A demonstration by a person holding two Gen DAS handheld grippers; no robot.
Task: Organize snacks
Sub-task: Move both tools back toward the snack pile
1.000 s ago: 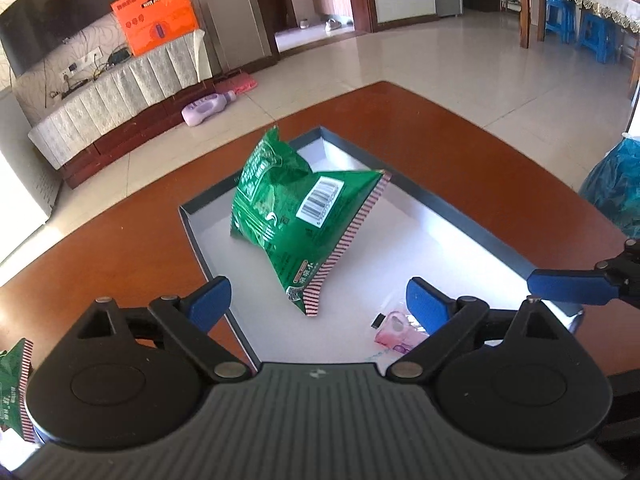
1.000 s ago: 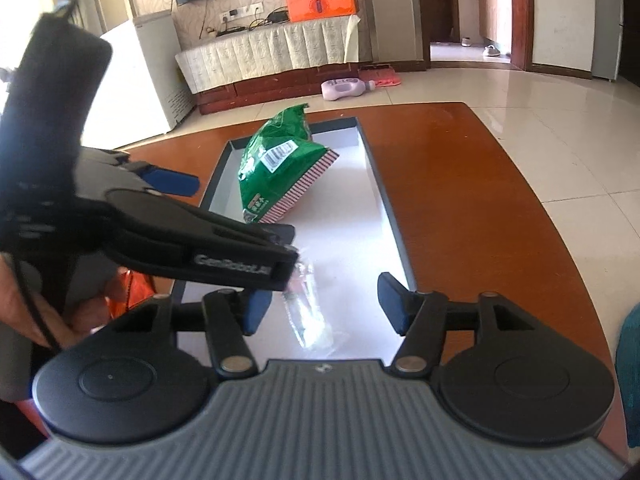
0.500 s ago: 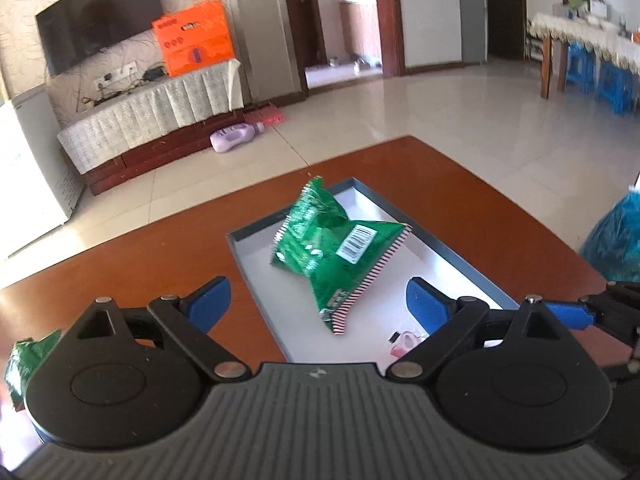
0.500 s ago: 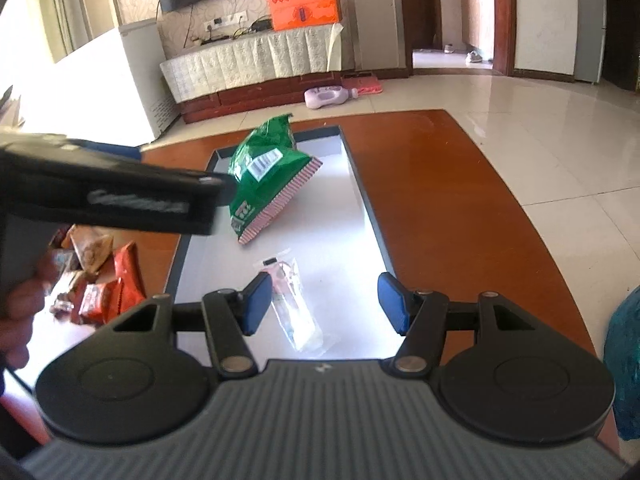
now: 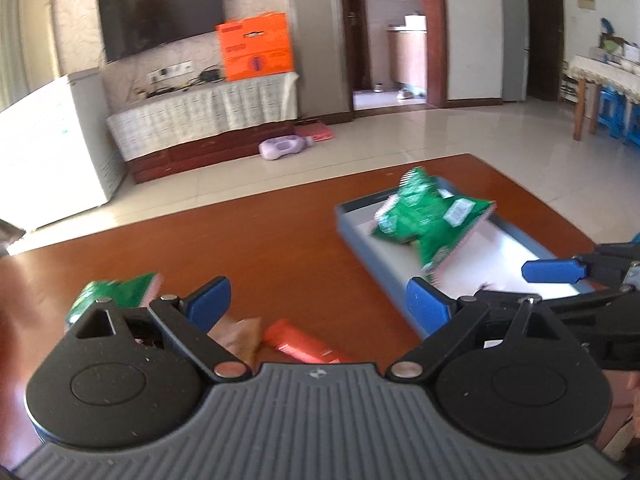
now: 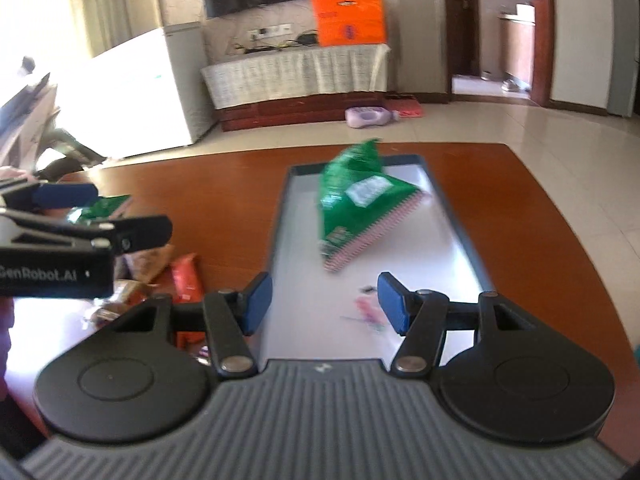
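Jaws of our left gripper [image 5: 318, 304] stand wide with nothing between the blue pads [image 5: 210, 302]; under the gap lie loose packets on the bare table [image 5: 280, 248], left of the tray

Right gripper [image 6: 324, 302] also wide and empty, hovering over the tray's near end, where a small clear wrapper with pink print [image 6: 368, 310] lies between its pads but below them, untouched

Step in hand, as we judge it: between placements. One large green bag [image 6: 352, 208] sits in the tray [image 6: 280, 240] toward its far end; the left gripper is over the unsorted pile for the next pick

Next move calls for lowering the left jaws onto one packet: the red foil bar [image 5: 300, 344] is flat and slick, so we'd pinch across its narrow width. The tan pouch [image 5: 240, 332] beside it is crinkled. A smaller green packet [image 5: 116, 294] with a pink sawtooth seam lies nearer the table's left edge

Tray: shallow, grey rim, smooth white floor. Table: glossy reddish-brown wood, rounded far edge
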